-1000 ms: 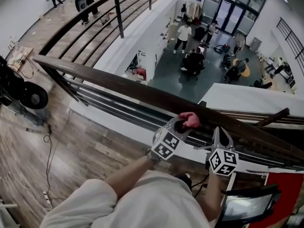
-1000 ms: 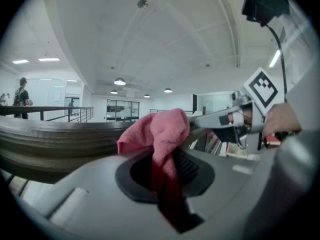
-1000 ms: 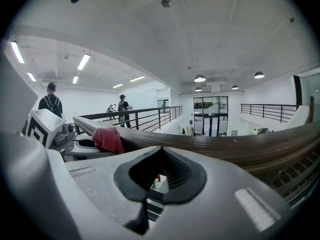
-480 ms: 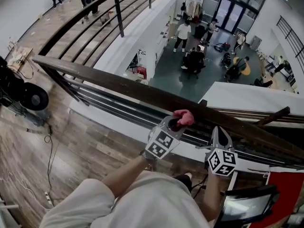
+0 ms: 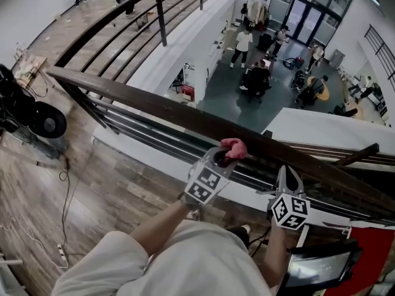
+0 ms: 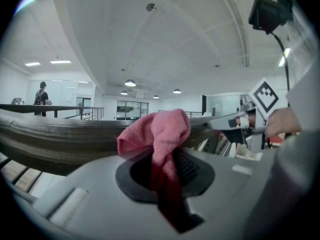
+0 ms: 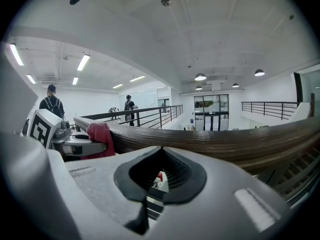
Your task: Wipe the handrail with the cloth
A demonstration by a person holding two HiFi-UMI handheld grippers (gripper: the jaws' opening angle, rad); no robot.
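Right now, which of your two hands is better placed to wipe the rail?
Left, probably. The left gripper is shut on the pink cloth, which already lies against the wooden handrail. The right gripper is shut on nothing and sits on the near side of the rail.

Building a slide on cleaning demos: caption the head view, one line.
Left gripper holds a pink cloth against the wooden handrail; right gripper hovers empty beside it.

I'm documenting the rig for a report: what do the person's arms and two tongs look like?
Left tongs and right tongs are grey shells with black ribbed linings, each carrying a cube of black-and-white square markers. The person wears a pale short-sleeved top.
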